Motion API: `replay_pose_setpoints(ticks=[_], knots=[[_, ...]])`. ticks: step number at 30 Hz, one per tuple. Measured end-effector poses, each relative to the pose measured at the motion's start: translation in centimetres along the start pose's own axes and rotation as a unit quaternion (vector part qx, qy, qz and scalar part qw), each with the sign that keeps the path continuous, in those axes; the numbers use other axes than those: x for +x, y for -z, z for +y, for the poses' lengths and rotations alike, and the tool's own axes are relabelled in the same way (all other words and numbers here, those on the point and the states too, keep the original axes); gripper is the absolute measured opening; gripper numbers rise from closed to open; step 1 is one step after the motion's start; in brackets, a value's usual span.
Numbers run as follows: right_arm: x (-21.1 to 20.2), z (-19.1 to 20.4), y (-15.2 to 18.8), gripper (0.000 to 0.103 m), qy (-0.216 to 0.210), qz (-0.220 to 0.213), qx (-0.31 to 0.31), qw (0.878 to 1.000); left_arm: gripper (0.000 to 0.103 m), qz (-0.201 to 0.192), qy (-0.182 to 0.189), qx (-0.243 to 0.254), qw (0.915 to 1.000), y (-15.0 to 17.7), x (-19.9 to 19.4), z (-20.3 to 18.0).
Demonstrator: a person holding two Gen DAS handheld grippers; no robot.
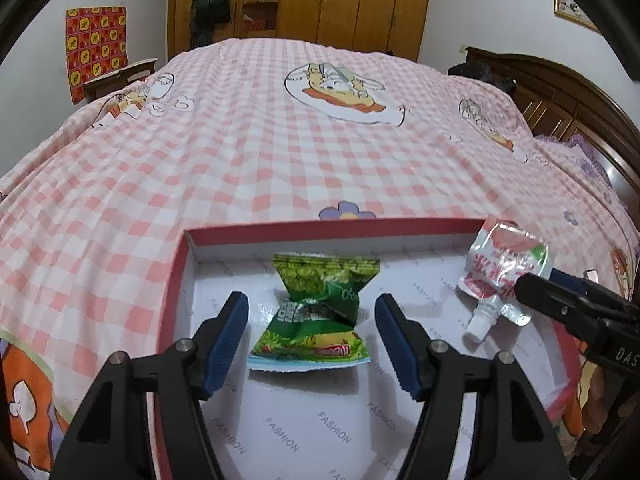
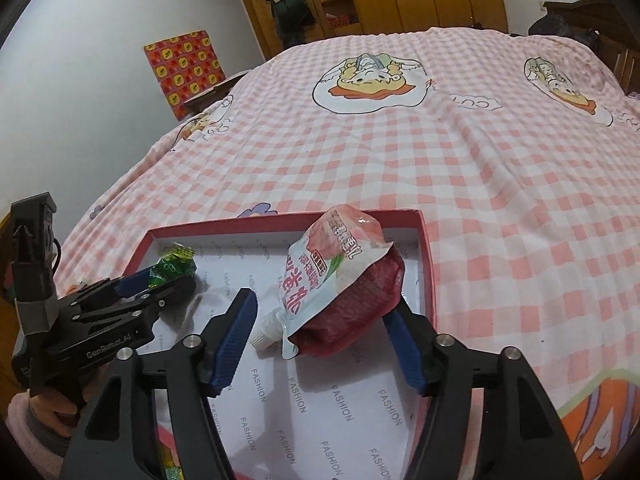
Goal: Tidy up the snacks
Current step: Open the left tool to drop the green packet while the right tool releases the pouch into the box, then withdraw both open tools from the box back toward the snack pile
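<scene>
Inside the red box [image 1: 188,264], left tongs [image 1: 312,336] gape around the green packet [image 1: 320,300]; right tongs [image 2: 324,340] gape beside the pouch [image 2: 332,280].

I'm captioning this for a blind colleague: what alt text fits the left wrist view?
The open left gripper straddles a green snack packet lying in a red-rimmed box on a pink checked bedspread. At right, the right gripper reaches a red-and-white spouted pouch.

A bed under a pink-and-white checked cartoon bedspread [image 1: 240,152] carries one thing directly — a shallow red-rimmed box tray [image 1: 332,225], lying near the bedspread's purple flower print [image 1: 347,211].
</scene>
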State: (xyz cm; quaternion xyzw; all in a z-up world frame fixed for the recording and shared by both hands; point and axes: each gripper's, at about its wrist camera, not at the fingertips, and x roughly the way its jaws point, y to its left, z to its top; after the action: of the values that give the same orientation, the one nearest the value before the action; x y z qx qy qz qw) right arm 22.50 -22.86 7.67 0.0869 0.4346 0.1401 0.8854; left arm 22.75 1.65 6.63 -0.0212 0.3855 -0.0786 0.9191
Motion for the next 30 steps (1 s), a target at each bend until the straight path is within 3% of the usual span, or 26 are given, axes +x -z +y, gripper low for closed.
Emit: replay_pose_setpoints(ticks=[5,30], knots=[[-0.8,-0.1,-0.2,0.072,0.002,-0.015,0.001,1.0,0.07,-0.005,0.001,-0.011,0.9999,-0.4,-0.9,0.4],[-5.7,0.5,1.5,0.075,0.016,-0.037,-0.015,0.999,0.07,0.005,0.002,-0.007,1.0,1.5,-7.6,-0.7]])
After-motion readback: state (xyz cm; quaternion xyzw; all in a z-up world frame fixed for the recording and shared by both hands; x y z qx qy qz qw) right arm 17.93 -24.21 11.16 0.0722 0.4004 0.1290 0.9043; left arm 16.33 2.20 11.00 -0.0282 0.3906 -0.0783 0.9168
